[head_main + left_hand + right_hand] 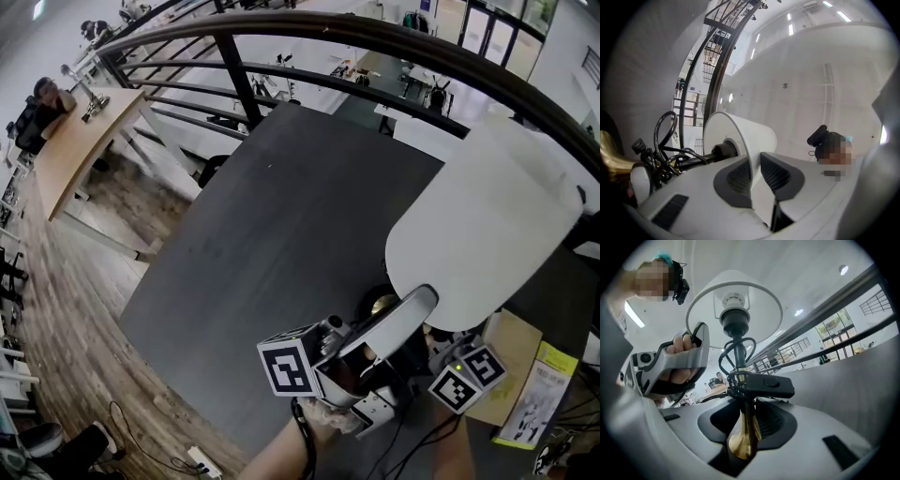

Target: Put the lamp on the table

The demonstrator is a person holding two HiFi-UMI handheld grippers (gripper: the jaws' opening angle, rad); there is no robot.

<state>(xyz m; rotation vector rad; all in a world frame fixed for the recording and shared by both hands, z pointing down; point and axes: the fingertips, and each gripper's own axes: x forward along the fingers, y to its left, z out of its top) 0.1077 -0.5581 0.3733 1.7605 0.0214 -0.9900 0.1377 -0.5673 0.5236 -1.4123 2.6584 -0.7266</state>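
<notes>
White and brass made up the one lamp [487, 220] in the scene, and you had two grippers on it, one at each end. One dark grey table [272, 225] lay beneath, with one black railing [375, 37] curving past its far side. One black cord [733, 355] was bundled round the lamp's stem, carrying one switch [769, 386].

Your left gripper [755, 177] was clenched on the thin wall of the single white shade [757, 133]. One pad sat inside the rim and the other outside, with the wall pinched between them. Your right gripper [745, 427] was clamped on the brass stem [743, 439] close to where it flares out. The stem ran straight away from that gripper, up through the cord bundle to the socket and the open shade beyond.

From the head view, the lamp was carried between the two grippers at the table's near right side. Its shade reached away from you and hid part of the tabletop. Both marker cubes sat low in that view, just beside each other.
</notes>
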